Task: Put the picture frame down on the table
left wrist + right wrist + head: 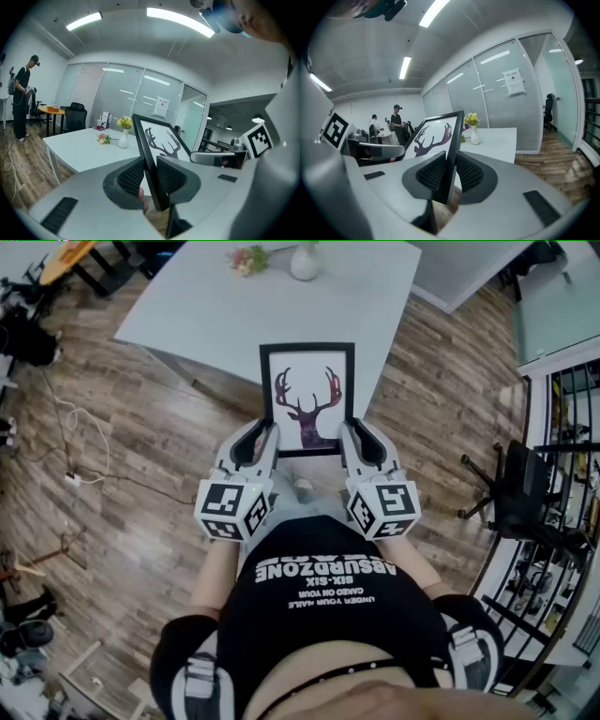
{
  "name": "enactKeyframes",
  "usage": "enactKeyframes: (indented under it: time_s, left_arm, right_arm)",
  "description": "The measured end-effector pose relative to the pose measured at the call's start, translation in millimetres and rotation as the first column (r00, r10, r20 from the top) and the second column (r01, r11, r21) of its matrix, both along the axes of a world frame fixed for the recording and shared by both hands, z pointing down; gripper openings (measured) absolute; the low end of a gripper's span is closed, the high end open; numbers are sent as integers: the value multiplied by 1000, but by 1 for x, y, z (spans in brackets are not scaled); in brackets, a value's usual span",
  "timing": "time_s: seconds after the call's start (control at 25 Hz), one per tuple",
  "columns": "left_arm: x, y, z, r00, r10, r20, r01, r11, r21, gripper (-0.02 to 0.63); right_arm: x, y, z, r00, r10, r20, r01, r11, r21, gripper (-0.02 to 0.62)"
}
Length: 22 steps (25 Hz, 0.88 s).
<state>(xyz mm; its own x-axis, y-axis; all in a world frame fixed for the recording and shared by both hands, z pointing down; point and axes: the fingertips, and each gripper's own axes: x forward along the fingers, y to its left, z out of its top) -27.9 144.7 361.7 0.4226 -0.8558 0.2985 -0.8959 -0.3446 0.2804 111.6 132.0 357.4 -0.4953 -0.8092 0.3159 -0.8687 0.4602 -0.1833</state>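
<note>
A black picture frame (pixel 307 399) with a dark deer-head print on white hangs in the air over the near edge of the grey table (pixel 225 310). My left gripper (pixel 265 439) is shut on the frame's left edge (pixel 151 164). My right gripper (pixel 349 439) is shut on its right edge (pixel 451 159). In both gripper views the frame's black rim runs between the ribbed pads, and the print (pixel 161 140) (pixel 431 136) faces up and inward. The frame tilts, its far end higher.
A white vase (pixel 304 261) with yellow flowers (pixel 124 123) and a small loose bouquet (pixel 248 259) stand at the table's far side. Wood floor lies all around. A black chair (pixel 525 488) is at the right. People stand (pixel 396 123) in the background.
</note>
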Motion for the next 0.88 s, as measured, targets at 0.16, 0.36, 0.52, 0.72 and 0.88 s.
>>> enactKeyframes:
  time_s: [0.16, 0.36, 0.52, 0.72, 0.88]
  left_arm:
    - [12, 12, 0, 1000, -5, 3, 5, 1000, -2, 95]
    - [16, 21, -1, 1000, -18, 8, 19, 1000, -5, 95]
    - [17, 28, 2, 1000, -22, 17, 22, 1000, -16, 95]
    - [12, 25, 2, 1000, -23, 21, 24, 1000, -19, 95]
    - [14, 19, 7, 1000, -13, 18, 14, 999, -32, 95]
  right_arm:
    - [12, 10, 0, 1000, -5, 4, 5, 1000, -2, 83]
    - [16, 20, 2, 1000, -12, 15, 12, 1000, -8, 83]
    - [17, 26, 7, 1000, -16, 22, 16, 1000, -14, 83]
    - [12, 23, 8, 999, -17, 41, 17, 1000, -10, 83]
    - [15, 20, 13, 999, -2, 43, 3, 1000, -28, 83]
